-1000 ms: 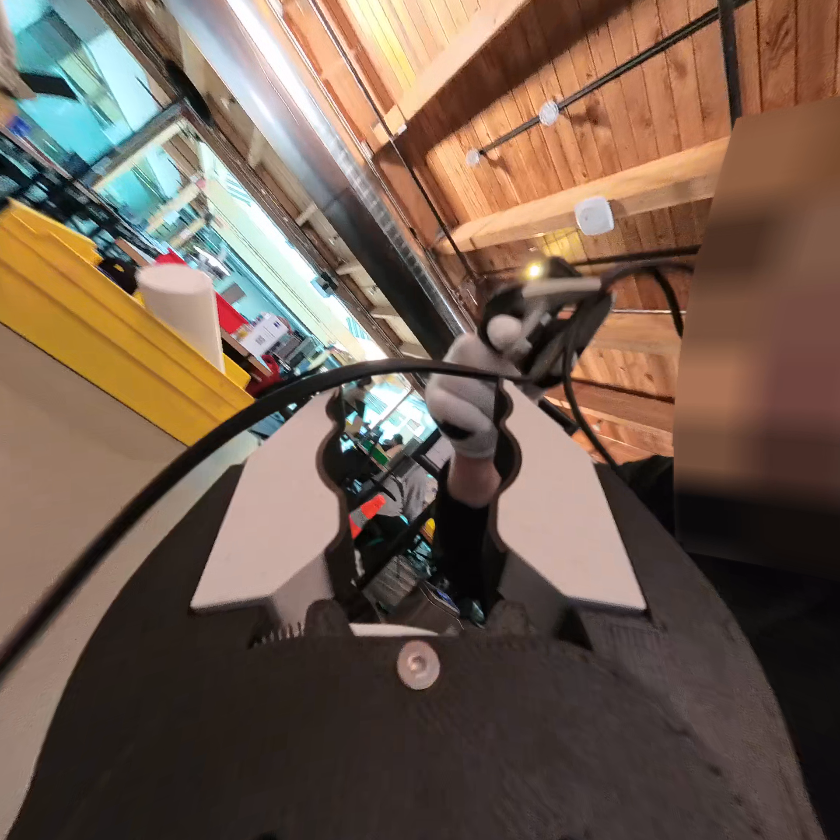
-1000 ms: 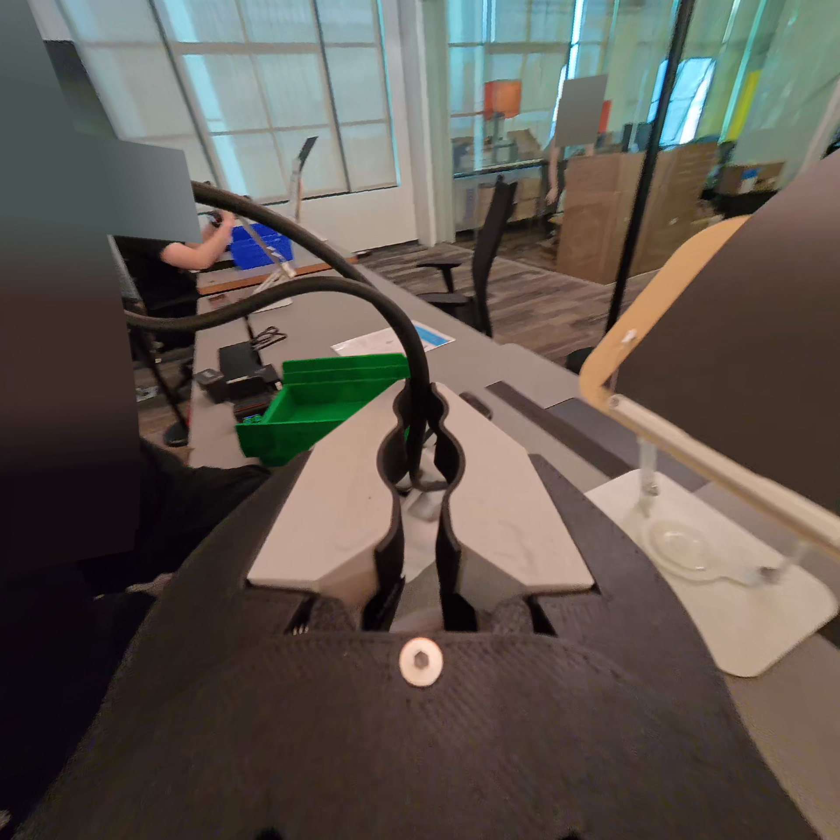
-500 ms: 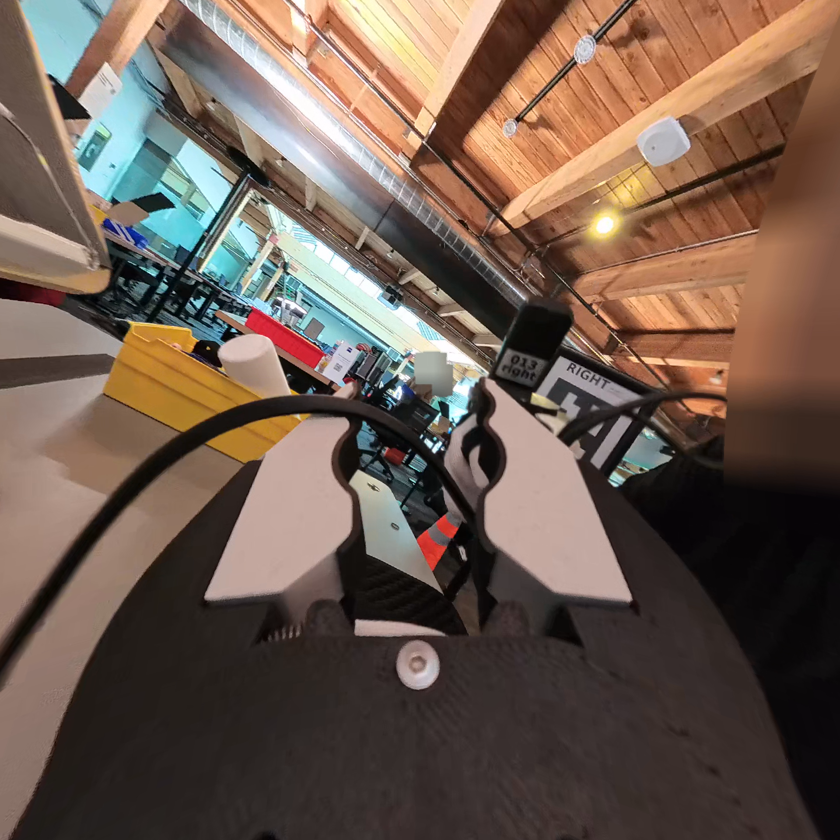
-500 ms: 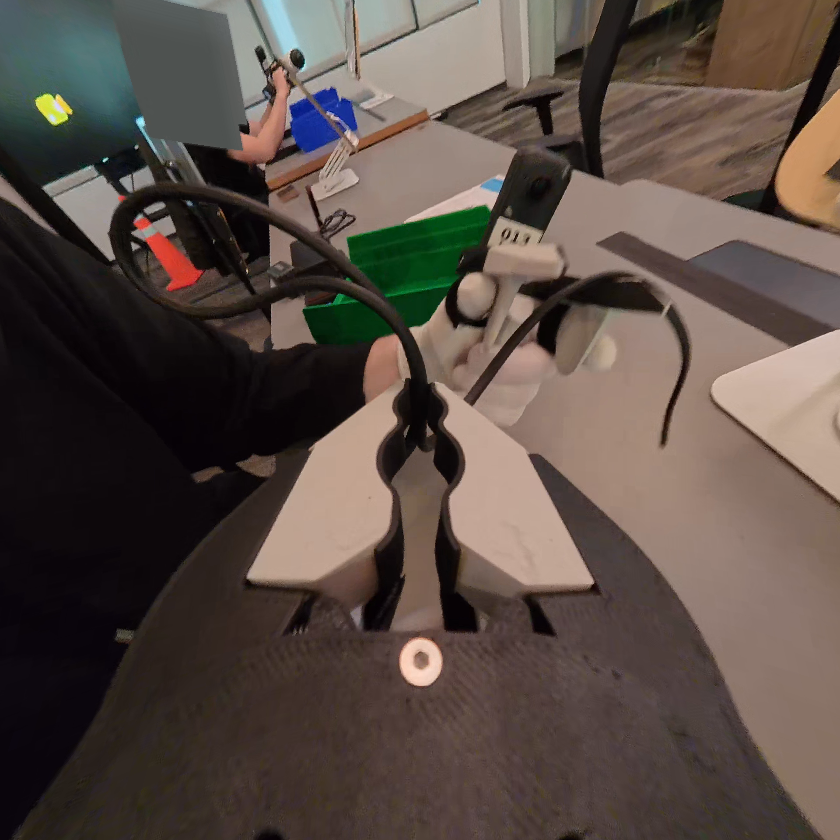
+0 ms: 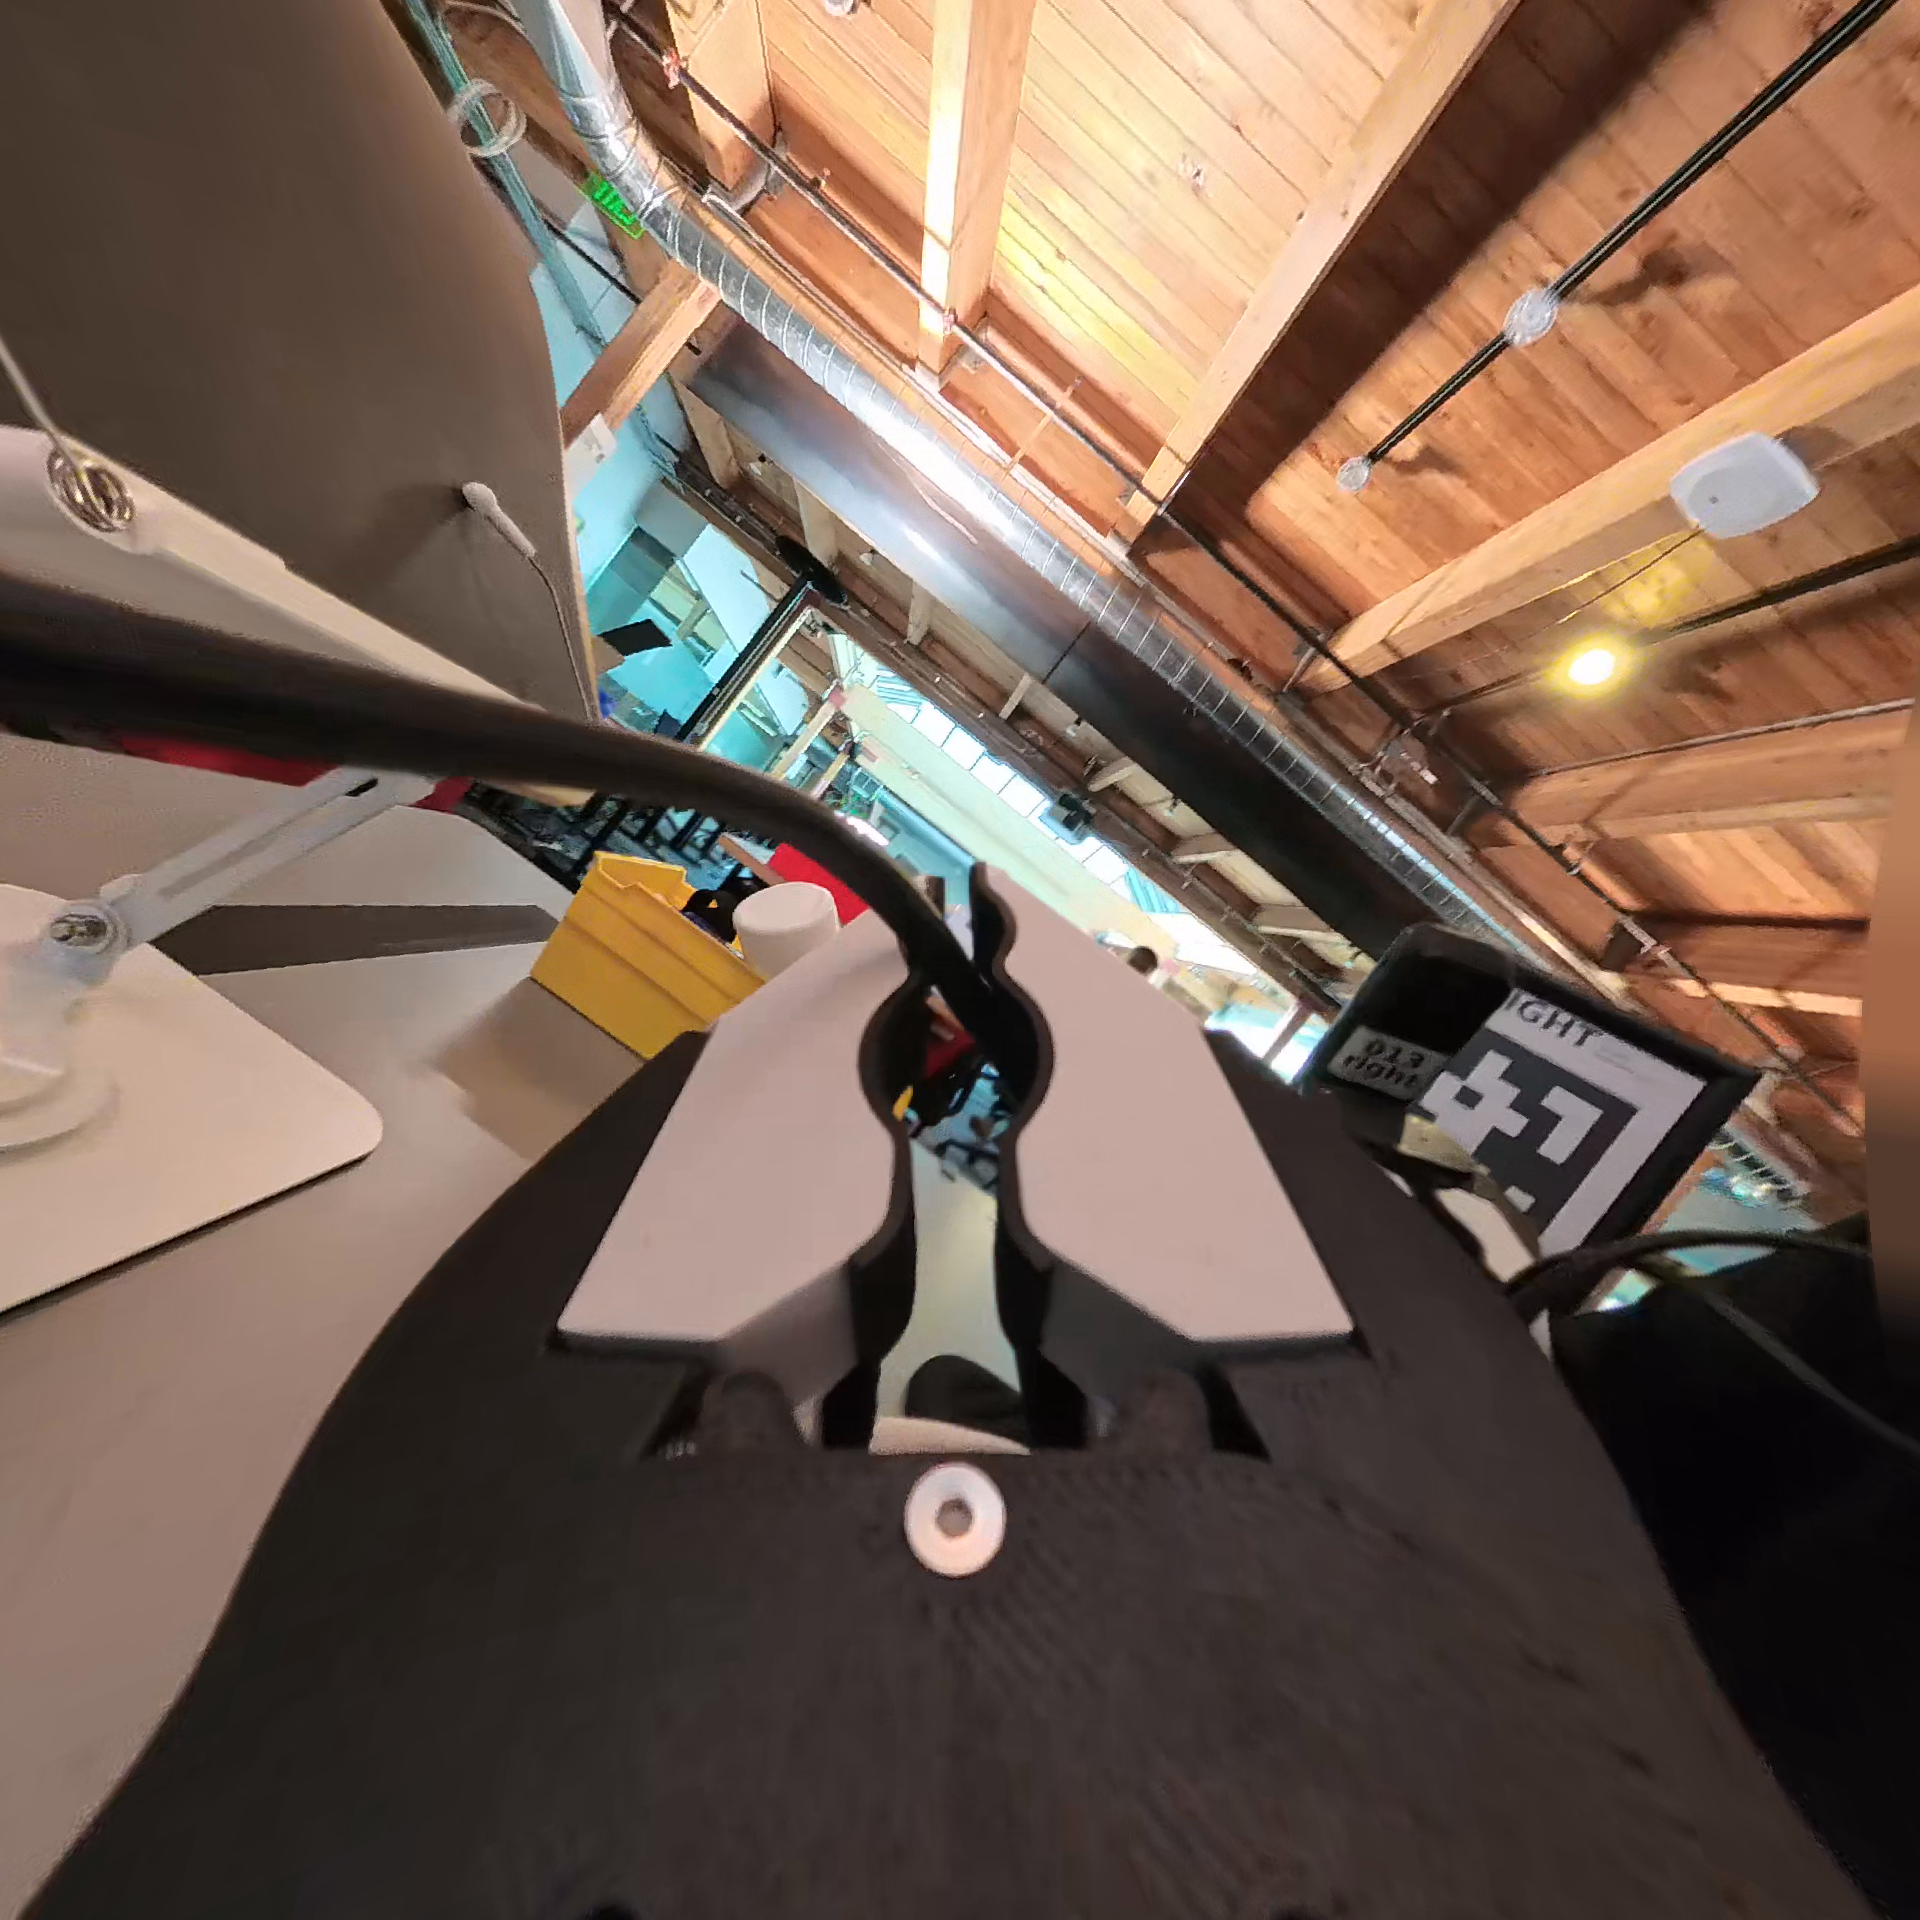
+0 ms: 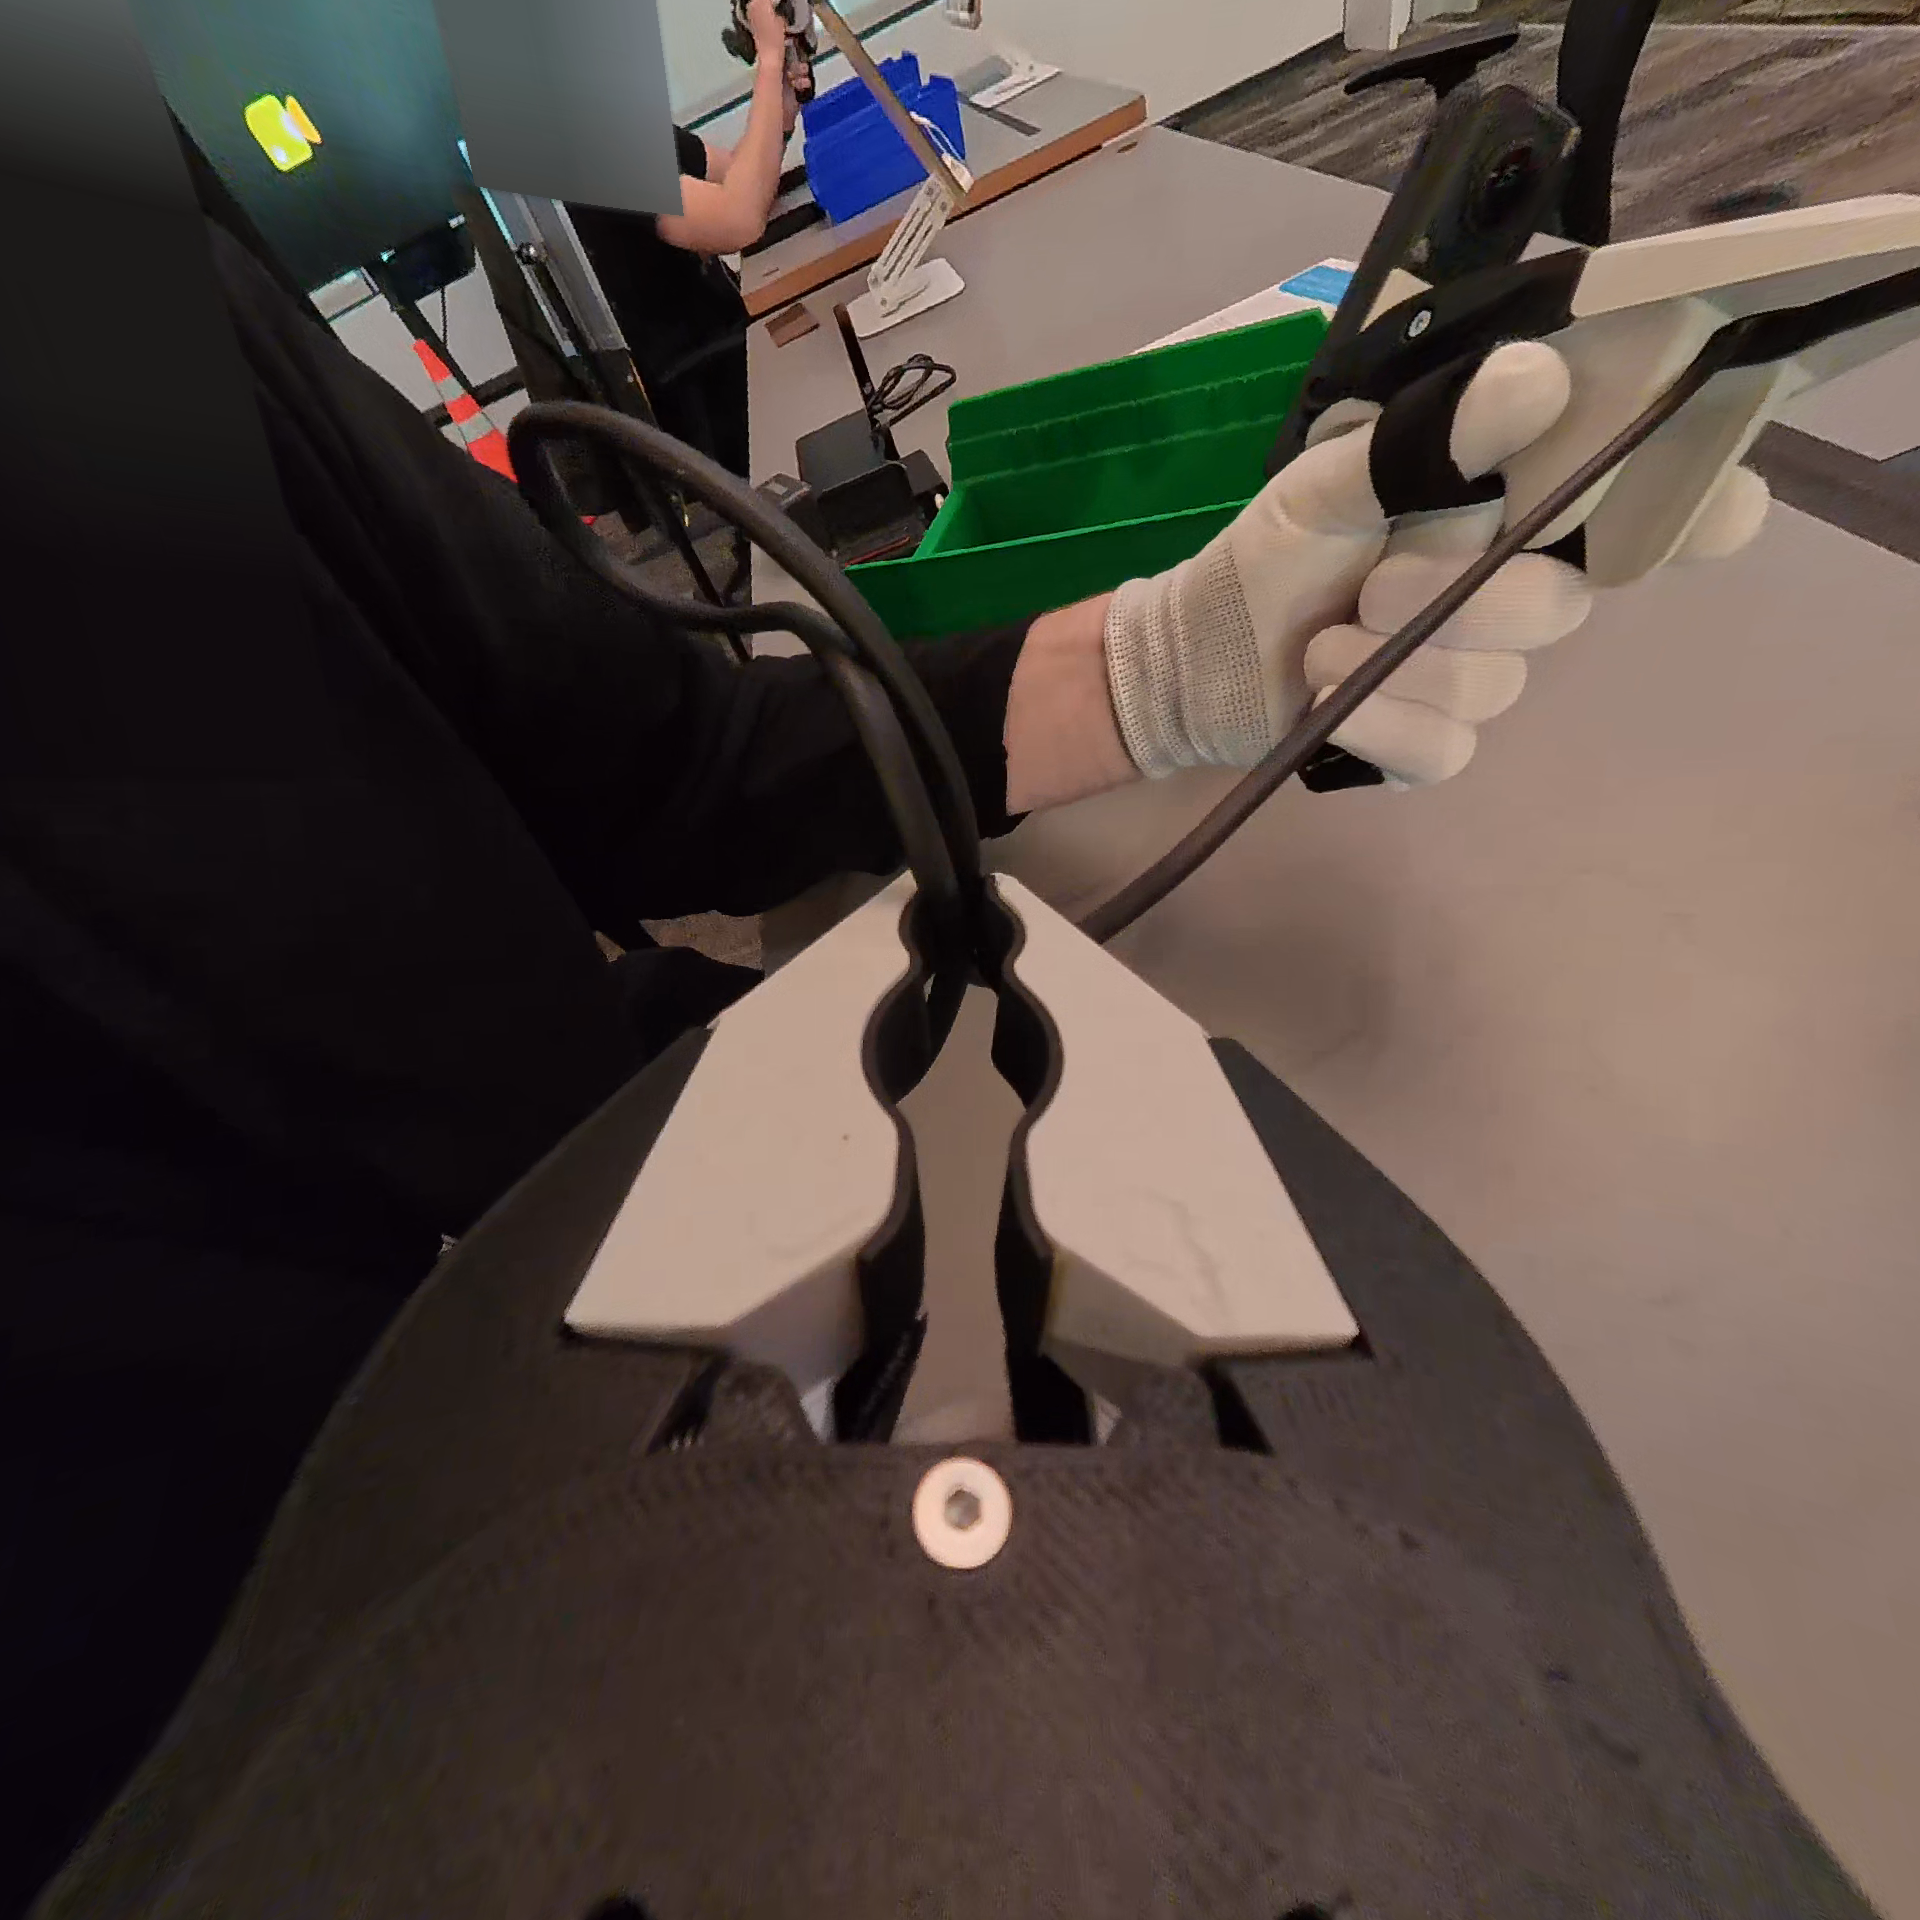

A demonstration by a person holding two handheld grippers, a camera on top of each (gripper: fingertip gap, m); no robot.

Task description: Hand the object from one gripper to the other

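Note:
The object is a black cable (image 5: 644, 758). In the left wrist view it comes in from the left, bends down and is pinched between the white fingers of my left gripper (image 5: 966, 935), which is shut on it. In the right wrist view my right gripper (image 6: 961, 914) is shut on a loop of the same cable (image 6: 894, 717). A thinner stretch runs up and right to the left gripper's body (image 6: 1662, 447), which a white-gloved hand (image 6: 1351, 623) holds; its fingertips are out of frame. The right gripper's marker plate (image 5: 1558, 1122) shows close on the right in the left wrist view.
A grey table (image 6: 1558, 987) lies below both grippers. A green bin (image 6: 1091, 488) stands behind the gloved hand. A yellow bin (image 5: 644, 966), a white cylinder (image 5: 779, 925) and a white stand base (image 5: 187, 1122) are at the left. A person works at a far table (image 6: 1039, 239). The gap from one gripper's tips to the other's is roughly 20 cm.
My left gripper was open and has shut on the cable. The two grippers have come closer together. My right gripper has stayed shut on the cable.

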